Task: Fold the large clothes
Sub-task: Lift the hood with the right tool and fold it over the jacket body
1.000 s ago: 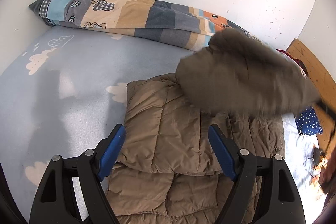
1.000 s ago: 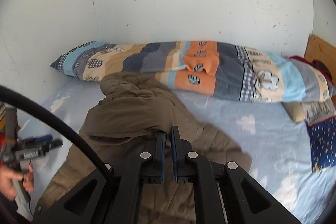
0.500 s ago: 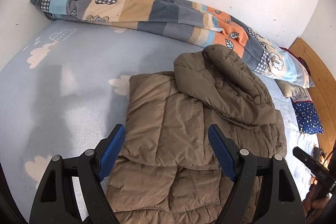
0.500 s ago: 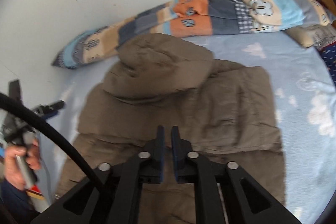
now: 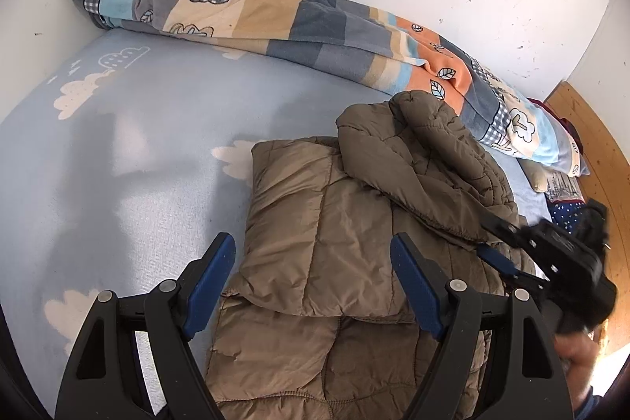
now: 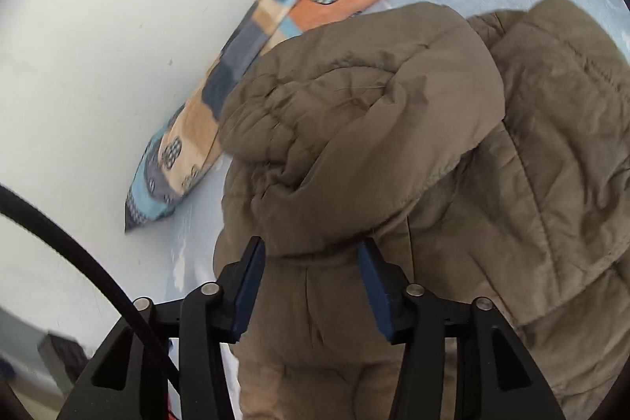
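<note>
My right gripper is opening, its pads flanking the jacket hood without pressing. My left gripper hangs spread above the jacket on the bed.

Left tool wide open, hovering; right tool opening, apparently gripping nothing.
</note>
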### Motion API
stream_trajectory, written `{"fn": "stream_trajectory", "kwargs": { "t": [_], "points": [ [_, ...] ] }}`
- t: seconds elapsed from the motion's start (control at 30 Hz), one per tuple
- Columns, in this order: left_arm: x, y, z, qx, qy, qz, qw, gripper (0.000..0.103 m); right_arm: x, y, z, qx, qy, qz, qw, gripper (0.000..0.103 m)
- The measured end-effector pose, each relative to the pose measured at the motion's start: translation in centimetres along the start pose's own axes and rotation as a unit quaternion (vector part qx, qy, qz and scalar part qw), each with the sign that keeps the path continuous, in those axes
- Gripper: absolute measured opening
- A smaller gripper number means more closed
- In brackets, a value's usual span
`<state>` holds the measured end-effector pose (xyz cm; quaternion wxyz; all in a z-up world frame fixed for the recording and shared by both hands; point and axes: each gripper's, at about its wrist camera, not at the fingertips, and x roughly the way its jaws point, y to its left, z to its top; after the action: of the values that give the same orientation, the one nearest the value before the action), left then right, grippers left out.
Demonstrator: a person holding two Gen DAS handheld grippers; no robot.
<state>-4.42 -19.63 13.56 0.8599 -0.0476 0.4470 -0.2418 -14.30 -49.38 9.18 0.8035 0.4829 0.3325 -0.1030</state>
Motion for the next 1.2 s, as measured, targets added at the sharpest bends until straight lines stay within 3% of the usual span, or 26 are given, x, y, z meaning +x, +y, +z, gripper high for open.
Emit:
{"fn": "stream_trajectory", "kwargs": {
  "t": [0.1, 0.13, 0.2, 0.4, 0.5, 0.57, 0.6, 0.73, 0.8, 0.83, 0.93, 1.03, 1.2],
  "points": [
    [0.7, 0.3, 0.0, -0.024, 0.012, -0.023, 0.9994, 0.08, 1.2, -0.3, 0.8, 0.027, -0.023, 0.0, 0.999, 0.058],
    [1.0, 0.5, 0.1, -0.036, 0.018, -0.036, 0.9986, 0.08, 1.7, -0.2, 1.1, 0.027, -0.021, -0.001, 0.999, 0.046],
    [1.7, 0.6, -0.1, -0.063, 0.031, -0.066, 0.9954, 0.08, 1.8, -0.3, 1.4, 0.028, -0.024, 0.009, 0.999, 0.011],
    [4.4, -0.2, -1.2, -0.154, 0.077, -0.169, 0.9706, 0.08, -1.2, 1.3, 1.2, -0.027, -0.054, 0.029, 0.998, 0.008],
    [5.6, -1.0, -2.0, -0.198, 0.091, -0.22, 0.9507, 0.08, -3.0, 1.5, 0.3, -0.039, -0.048, 0.05, 0.997, 0.008],
    [6.2, -1.6, -2.5, -0.216, 0.096, -0.24, 0.9415, 0.08, -4.5, 1.3, -0.5, -0.046, -0.043, 0.061, 0.996, 0.008],
    [6.3, -1.9, -2.6, -0.217, 0.098, -0.241, 0.9407, 0.08, -5.2, 1.2, -0.9, -0.048, -0.039, 0.065, 0.996, 0.008],
    [6.8, -3.7, -3.3, -0.203, 0.1, -0.232, 0.946, 0.078, -8.0, 0.8, -2.3, -0.06, -0.034, 0.082, 0.994, 0.008],
    [6.5, -4.4, -3.4, -0.192, 0.099, -0.24, 0.9465, 0.06, -9.1, 0.4, -2.9, -0.052, -0.028, 0.092, 0.994, 0.008],
    [6.3, -4.9, -3.4, -0.181, 0.1, -0.239, 0.9486, 0.045, -9.6, 0.2, -3.2, -0.053, -0.024, 0.093, 0.994, 0.008],
    [5.1, -5.9, -3.9, -0.156, 0.093, -0.212, 0.9603, 0.032, -10.2, -0.1, -4.5, -0.063, -0.015, 0.078, 0.995, 0.008],
    [4.4, -6.8, -4.3, -0.127, 0.077, -0.172, 0.9739, 0.026, -9.0, -0.8, -5.2, -0.089, -0.006, 0.039, 0.995, 0.008],
    [5.4, -7.2, -4.8, -0.098, 0.088, -0.126, 0.9833, 0.025, -4.5, -3.5, -6.4, -0.11, 0.016, -0.051, 0.992, 0.007]
  ]
}}
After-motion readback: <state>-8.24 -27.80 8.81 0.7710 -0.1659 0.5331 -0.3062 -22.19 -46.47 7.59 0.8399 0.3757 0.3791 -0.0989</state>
